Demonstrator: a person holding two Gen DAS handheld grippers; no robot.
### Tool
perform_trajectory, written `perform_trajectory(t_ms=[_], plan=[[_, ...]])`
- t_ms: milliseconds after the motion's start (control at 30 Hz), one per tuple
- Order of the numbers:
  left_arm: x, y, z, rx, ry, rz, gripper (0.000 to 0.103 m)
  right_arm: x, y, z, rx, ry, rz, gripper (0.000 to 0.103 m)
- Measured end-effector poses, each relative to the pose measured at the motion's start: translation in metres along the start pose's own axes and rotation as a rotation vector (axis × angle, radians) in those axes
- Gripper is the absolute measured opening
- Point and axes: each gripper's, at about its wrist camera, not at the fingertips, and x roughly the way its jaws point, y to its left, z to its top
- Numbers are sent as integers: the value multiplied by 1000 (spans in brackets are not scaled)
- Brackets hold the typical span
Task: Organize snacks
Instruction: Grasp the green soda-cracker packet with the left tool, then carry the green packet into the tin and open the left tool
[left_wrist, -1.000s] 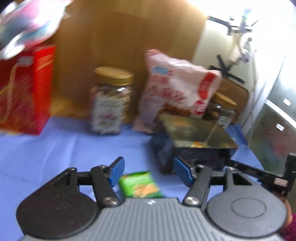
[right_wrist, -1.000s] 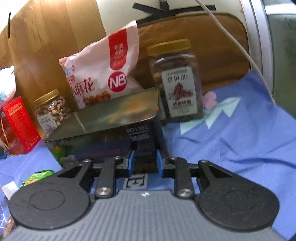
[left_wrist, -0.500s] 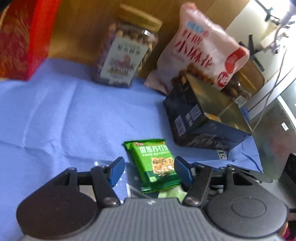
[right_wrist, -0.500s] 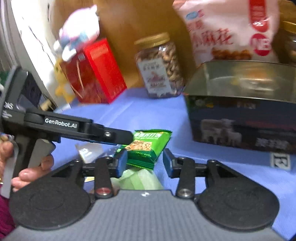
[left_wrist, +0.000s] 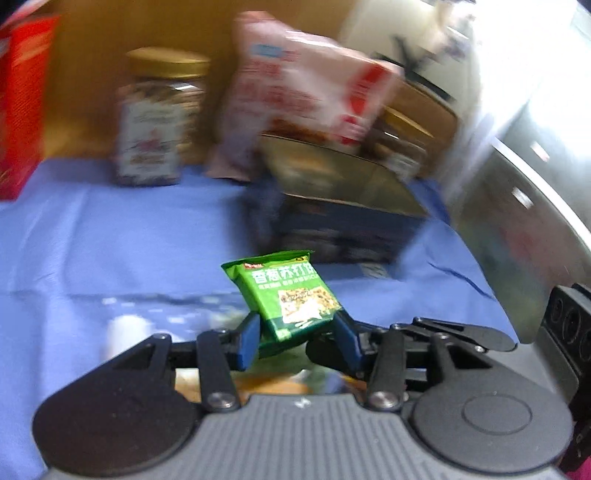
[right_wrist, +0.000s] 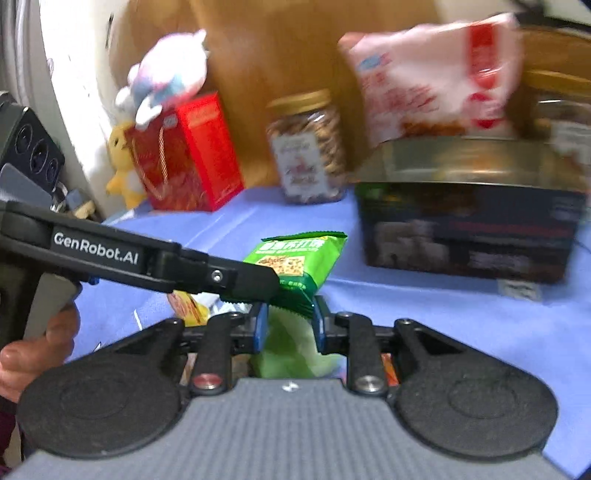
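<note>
Both tongs close on snack packets above the blue-clothed tabletop (left_wrist: 122, 236).
Left tongs (left_wrist: 295, 338) pinch the green cracker packet (left_wrist: 291, 295); right tongs (right_wrist: 290, 325) pinch a pale green wrapper (right_wrist: 291, 350), in front of the dark tin (right_wrist: 469, 229).

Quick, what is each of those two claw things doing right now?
Left gripper: closing on the green snack packet, which is between its fingers.
Right gripper: closing on a pale green bag.

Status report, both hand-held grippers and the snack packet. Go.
Left hand-held gripper closing on green cracker packet. Right hand-held gripper closing on pale green wrapper. Dark tin beyond, nothing blocking.
</note>
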Motion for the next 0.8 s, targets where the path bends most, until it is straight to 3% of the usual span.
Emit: perform_trajectory(t_ms=[100, 300, 467, 600, 700, 800], plan=[[15, -36, -7, 80, 30, -47, 43, -37, -13, -21, 21, -50, -83, 28], [51, -101, -32, 200, 109, -134, 44, -86, -39, -56, 79, -69, -234, 28], [74, -142, -57, 292, 175, -150, 47, -108, -59, -81, 147, -53, -285, 30], [78, -153, -75, 331, 207, -151, 49, -118, -63, -101, 170, -42, -279, 35], [76, -156, -80, 338, 219, -152, 61, -127, -60, -109, 143, -51, -277, 39], [66, -154, -82, 347, 208, -147, 76, -131, -55, -111, 99, -58, -291, 53]])
